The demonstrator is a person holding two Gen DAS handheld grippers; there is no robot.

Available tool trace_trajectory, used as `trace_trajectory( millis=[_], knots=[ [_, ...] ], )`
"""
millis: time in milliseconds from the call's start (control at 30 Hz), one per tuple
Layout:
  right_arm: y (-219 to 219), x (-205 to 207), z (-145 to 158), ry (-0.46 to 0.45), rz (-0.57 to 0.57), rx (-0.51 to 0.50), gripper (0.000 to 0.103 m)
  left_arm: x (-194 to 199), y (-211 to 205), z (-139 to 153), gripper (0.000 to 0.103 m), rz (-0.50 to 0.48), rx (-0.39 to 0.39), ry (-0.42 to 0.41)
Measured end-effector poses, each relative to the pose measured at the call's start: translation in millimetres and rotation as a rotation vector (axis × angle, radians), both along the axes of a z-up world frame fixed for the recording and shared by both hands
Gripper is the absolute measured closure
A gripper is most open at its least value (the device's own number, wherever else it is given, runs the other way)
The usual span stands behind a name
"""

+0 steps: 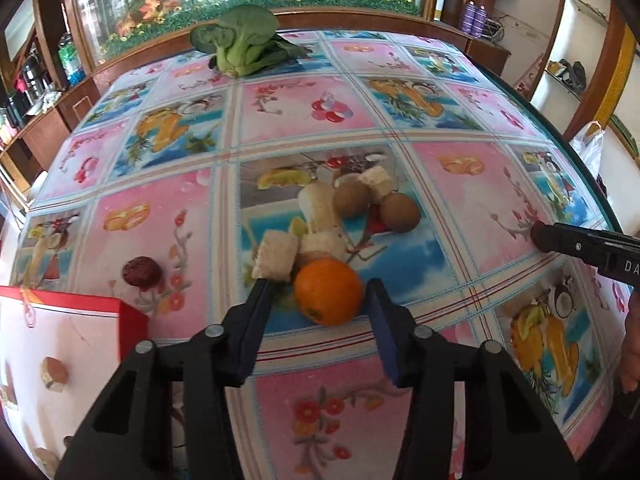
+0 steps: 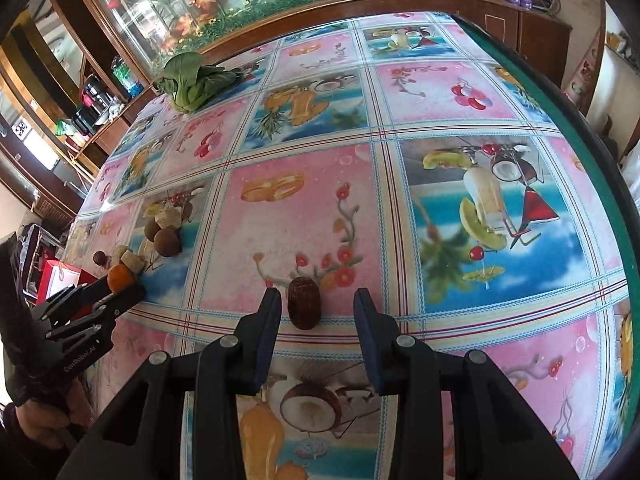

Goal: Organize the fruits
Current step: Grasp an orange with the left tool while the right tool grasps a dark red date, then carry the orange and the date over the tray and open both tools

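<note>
Left gripper (image 1: pixel 318 294): black two-finger tool, jaws spread wide to either side of a round orange citrus fruit (image 1: pixel 328 291) on the glossy fruit-print tablecloth (image 1: pixel 460 200), neither finger clearly touching it. Just beyond the orange, a loose cluster: pale, cut banana-like chunks (image 1: pixel 276 255) and two brown round kiwifruits (image 1: pixel 374 203). Off to the left, a wrinkled dark-red date (image 1: pixel 142 272), and nearer, a red-edged white box (image 1: pixel 60 340) with a few small pieces already inside. Far across the table, a green leafy bok choy (image 1: pixel 240 46).

Right gripper (image 2: pixel 317 306): jaws likewise apart, bracketing a second dark-red wrinkled date (image 2: pixel 305 307) lying alone on a pink panel, no contact visible.

Probably the pre-grasp stage on both sides, nothing lifted yet. Next, likely: closing gently on each fruit, with the orange needing a centred squeeze so it does not roll out, then carrying toward the box, presumably the collecting place.
</note>
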State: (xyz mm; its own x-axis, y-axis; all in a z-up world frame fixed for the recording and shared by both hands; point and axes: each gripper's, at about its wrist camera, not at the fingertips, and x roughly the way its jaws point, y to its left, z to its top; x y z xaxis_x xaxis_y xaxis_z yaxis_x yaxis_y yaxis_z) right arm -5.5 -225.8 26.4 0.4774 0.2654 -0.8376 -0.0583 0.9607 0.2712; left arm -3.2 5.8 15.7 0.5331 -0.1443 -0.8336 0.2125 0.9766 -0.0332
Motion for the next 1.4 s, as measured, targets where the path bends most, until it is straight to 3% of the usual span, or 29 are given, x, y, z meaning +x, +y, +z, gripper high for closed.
trace_trajectory(
  millis=[133, 433, 567, 767, 1067, 1400],
  knots=[
    [0.3, -0.2, 0.8, -0.004, 0.010, 0.009, 0.066, -2.6, -2.5, 0.5, 0.069, -0.014, 0.009, -0.019],
    [10.9, -0.8, -0.7, -0.022, 0.033, -0.050, 0.066, -8.0, -0.3, 1.1, 0.069, -0.005, -0.015, -0.015],
    [15.3, -0.6, -2.3, -0.049, 0.027, -0.119, 0.087, -10.5, -0.7, 1.7, 0.069, -0.007, -0.024, -0.011],
    [25.5, -3.1, -3.1, -0.089, 0.041, -0.199, 0.087, -13.3, 1.2, 2.1, 0.069, 0.000, -0.035, -0.011],
    [48.5, -10.0, 8.3, -0.141, 0.130, -0.055, 0.088, -21.9, 11.1, 8.7, 0.069, 0.013, -0.074, -0.024],
    [142.3, -20.8, 27.3, -0.214, 0.326, 0.056, 0.088, -59.8, 57.2, 31.2, 0.069, 0.084, -0.129, -0.070]
  ],
)
